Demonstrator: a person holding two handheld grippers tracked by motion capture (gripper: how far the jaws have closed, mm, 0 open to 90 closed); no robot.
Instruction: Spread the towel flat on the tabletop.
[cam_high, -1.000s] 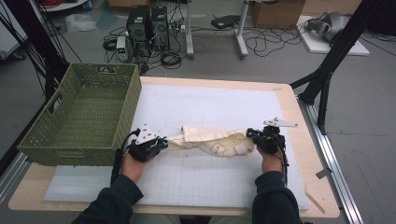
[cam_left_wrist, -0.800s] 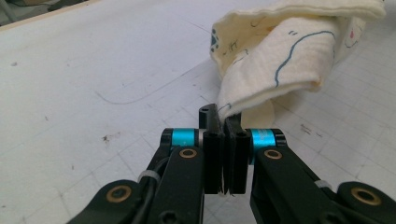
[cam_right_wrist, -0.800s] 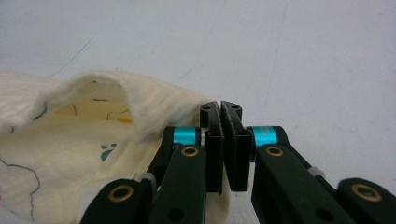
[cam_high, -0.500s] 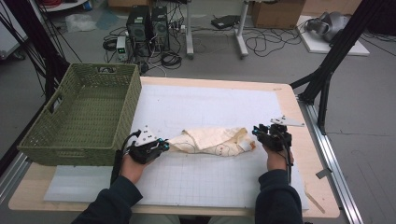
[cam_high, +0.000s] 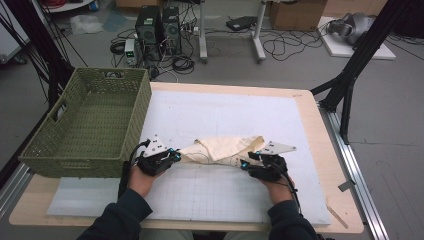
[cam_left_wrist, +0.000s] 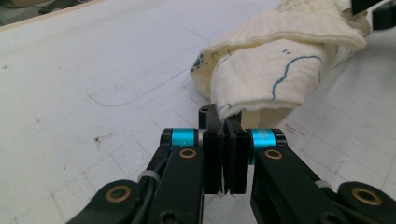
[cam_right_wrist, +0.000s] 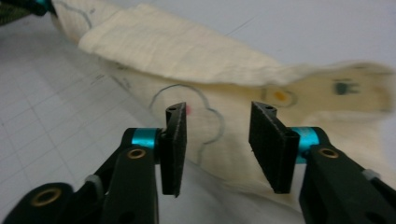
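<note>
A cream cloth (cam_high: 225, 149) with blue line drawings lies bunched and folded across the middle of the white gridded mat (cam_high: 225, 110). My left gripper (cam_high: 176, 155) is at the cloth's left end, shut on a corner of it. In the left gripper view the jaws pinch the hem (cam_left_wrist: 224, 122) while the cloth (cam_left_wrist: 275, 70) rises beyond them. My right gripper (cam_high: 246, 163) sits at the near right edge of the cloth and is open. In the right gripper view the cloth (cam_right_wrist: 187, 51) lies behind and under the gap of that gripper (cam_right_wrist: 217, 122).
A green woven basket (cam_high: 65, 150) stands on the table's left side, close beside my left hand. The mat covers most of the wooden table (cam_high: 345, 200). Beyond the table, computer boxes and cables lie on the floor.
My right gripper has moved from the cloth's far right end toward me and leftward. The cloth's right end has settled lower and flatter. The left gripper has kept its hold.
</note>
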